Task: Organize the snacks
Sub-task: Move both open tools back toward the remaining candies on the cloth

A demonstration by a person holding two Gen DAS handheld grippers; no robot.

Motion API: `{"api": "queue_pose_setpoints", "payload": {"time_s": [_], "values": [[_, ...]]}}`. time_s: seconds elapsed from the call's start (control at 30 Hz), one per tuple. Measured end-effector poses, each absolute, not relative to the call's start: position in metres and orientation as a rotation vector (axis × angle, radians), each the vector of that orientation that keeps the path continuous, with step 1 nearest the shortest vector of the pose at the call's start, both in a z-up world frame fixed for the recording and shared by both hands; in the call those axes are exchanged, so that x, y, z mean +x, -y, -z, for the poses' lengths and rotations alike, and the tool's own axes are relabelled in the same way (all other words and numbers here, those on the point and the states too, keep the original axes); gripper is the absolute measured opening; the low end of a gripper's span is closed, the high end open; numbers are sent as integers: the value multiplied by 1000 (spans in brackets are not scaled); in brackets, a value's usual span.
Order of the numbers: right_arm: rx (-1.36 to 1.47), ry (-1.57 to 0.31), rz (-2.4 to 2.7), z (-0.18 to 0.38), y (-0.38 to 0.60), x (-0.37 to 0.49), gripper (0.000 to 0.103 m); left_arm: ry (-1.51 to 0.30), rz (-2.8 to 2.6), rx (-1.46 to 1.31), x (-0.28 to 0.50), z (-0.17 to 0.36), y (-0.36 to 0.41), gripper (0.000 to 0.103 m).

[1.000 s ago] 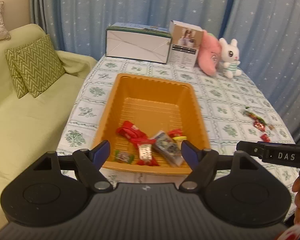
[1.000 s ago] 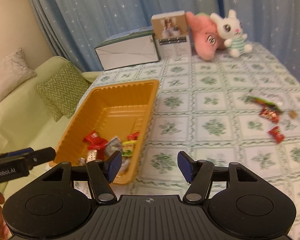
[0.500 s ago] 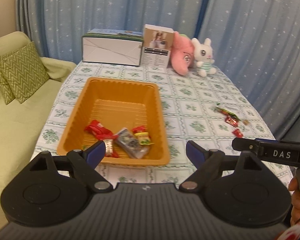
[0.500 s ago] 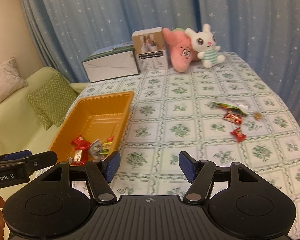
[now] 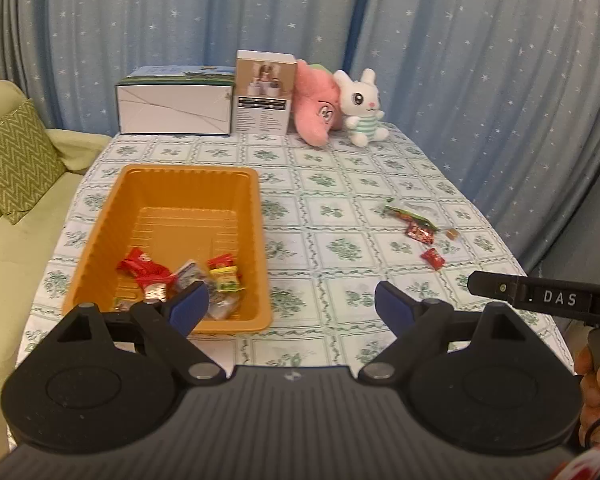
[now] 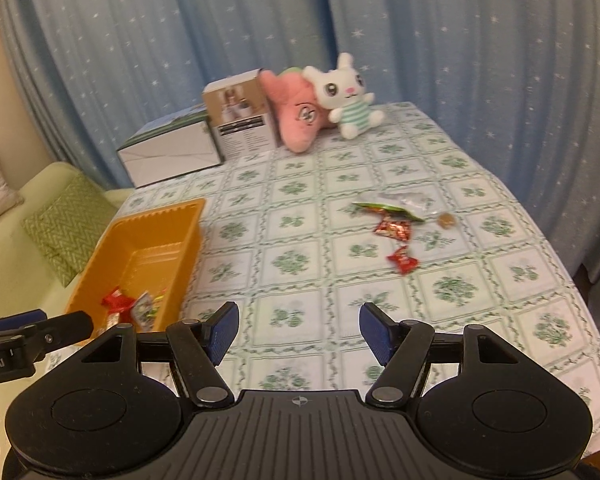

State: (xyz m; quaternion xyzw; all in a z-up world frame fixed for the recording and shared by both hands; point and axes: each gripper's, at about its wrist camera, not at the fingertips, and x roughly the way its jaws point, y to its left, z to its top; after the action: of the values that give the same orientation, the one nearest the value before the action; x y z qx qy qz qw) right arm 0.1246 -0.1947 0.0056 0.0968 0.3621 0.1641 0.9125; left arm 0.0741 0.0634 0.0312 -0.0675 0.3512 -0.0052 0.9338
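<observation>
An orange bin (image 5: 188, 184) (image 6: 160, 220) sits on the left of the table with several snack packets (image 5: 180, 276) (image 6: 134, 306) in its near end. Loose snacks lie on the cloth to the right: a green packet (image 5: 406, 214) (image 6: 384, 209), a red packet (image 5: 419, 234) (image 6: 394, 229), a small red candy (image 5: 433, 258) (image 6: 402, 260) and a brown candy (image 5: 452, 234) (image 6: 446, 219). My left gripper (image 5: 292, 306) is open and empty above the table's near edge, beside the bin. My right gripper (image 6: 298, 330) is open and empty, well short of the loose snacks.
At the back stand a white box (image 5: 176, 106), a brown carton (image 5: 264, 94), a pink plush (image 5: 316, 110) and a white bunny plush (image 5: 362, 106). A green sofa with a cushion (image 5: 12, 160) lies left of the table. Blue curtains hang behind.
Both grippers have pulled back and risen from the bin and swung right, so more of the table and the loose snacks show. Both stay open.
</observation>
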Motion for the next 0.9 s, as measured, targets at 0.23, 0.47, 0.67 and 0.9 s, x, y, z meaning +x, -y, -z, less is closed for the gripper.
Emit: {"api": "queue_pose_setpoints", "payload": {"time_s": [0.23, 0.47, 0.67, 0.9], "values": [[229, -732, -282, -7, 221, 128, 67, -725, 63, -133, 82, -28, -44, 89], [235, -736, -230, -5, 245, 136, 67, -740, 105, -130, 96, -23, -21, 90], [251, -735, -193, 0, 266, 149, 67, -754, 137, -127, 116, -16, 1, 90], [266, -740, -157, 11, 289, 169, 67, -765, 165, -132, 146, -4, 28, 90]]}}
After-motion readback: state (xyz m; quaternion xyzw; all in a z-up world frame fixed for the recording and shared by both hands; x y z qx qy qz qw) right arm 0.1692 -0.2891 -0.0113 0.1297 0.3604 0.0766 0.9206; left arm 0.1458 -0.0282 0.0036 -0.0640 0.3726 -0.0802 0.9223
